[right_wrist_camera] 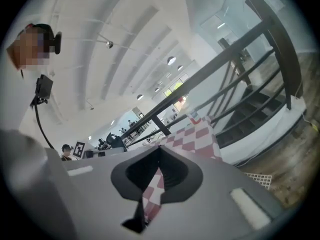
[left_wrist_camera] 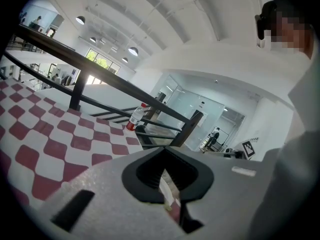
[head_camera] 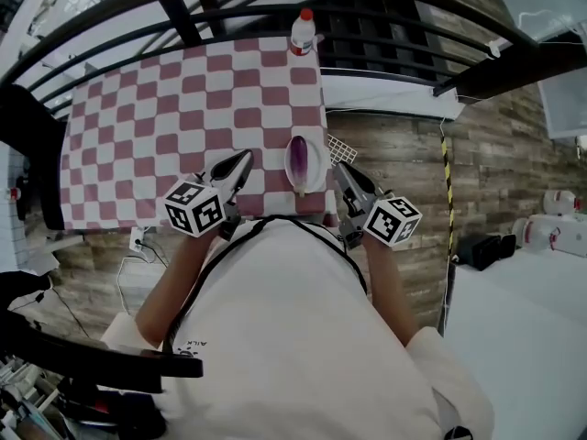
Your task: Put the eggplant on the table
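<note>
Overhead, the head view looks down on a red-and-white checked tabletop [head_camera: 165,126]. The eggplant [head_camera: 296,160], purple, lies lengthwise on a small white plate [head_camera: 318,174] at the tabletop's near edge, close to the right corner, w/ its pale stem end toward the person. It sits btwn the two tongs and touches neither. The L tongs [head_camera: 244,159] hover just left of the plate, tips pointing away from the person. The R tongs [head_camera: 337,169] hover just beside the plate's right rim. Both pairs are pressed together w/ nothing in them. Each gripper view shows the dark pads meeting at the tip, w/ only checked cloth visible thru the slit below. A red-capped bottle [head_camera: 303,32] stands at the far edge, well apart.
</note>
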### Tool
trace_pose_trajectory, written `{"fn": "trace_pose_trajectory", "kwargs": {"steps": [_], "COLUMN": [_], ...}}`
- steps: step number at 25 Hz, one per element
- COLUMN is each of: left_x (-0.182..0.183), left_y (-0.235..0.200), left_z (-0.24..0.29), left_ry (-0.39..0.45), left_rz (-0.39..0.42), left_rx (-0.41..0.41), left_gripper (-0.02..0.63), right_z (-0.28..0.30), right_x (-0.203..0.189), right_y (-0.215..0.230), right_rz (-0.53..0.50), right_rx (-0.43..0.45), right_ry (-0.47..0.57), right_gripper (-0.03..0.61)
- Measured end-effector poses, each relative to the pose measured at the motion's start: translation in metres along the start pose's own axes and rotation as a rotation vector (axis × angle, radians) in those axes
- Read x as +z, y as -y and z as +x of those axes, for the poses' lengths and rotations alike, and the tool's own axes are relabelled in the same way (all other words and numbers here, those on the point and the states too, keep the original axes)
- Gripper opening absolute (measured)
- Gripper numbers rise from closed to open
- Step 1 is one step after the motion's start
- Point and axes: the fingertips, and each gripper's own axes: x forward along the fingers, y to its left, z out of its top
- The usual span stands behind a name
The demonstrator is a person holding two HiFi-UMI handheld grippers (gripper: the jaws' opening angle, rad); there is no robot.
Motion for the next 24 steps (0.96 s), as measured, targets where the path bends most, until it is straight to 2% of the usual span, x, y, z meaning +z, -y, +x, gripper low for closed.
{"fn": "trace_pose_trajectory", "kwargs": {"steps": [6,14,18,24], "left_x": [0.006,0.007,0.007,0.007], "left_y": [-0.002,0.001,0.002,-0.001], "left_z": [-0.009,-0.007,-0.002,0.002], "left_ry": [0.019,0.022,0.017,0.005], "left_rz": [0.001,0.023,0.042,0.041], "left_rx": [0.013,0.011,0.009,0.015], "left_gripper": [0.005,0.005,0.005,0.005], "right_z": [0.000,-0.005,-0.001,0.004], "right_x": [0.014,0.028,0.026,0.023], "right_y": [-0.023,-0.029,-0.026,-0.019], "right_rz": [-0.100,-0.184,-0.236,-0.240], "right_rx": [0.031,0.004,-0.012,-0.036], "right_ry": [0.008,0.054,0.039,0.027], "right_gripper": [0.006,0.006,0.006,0.006]}}
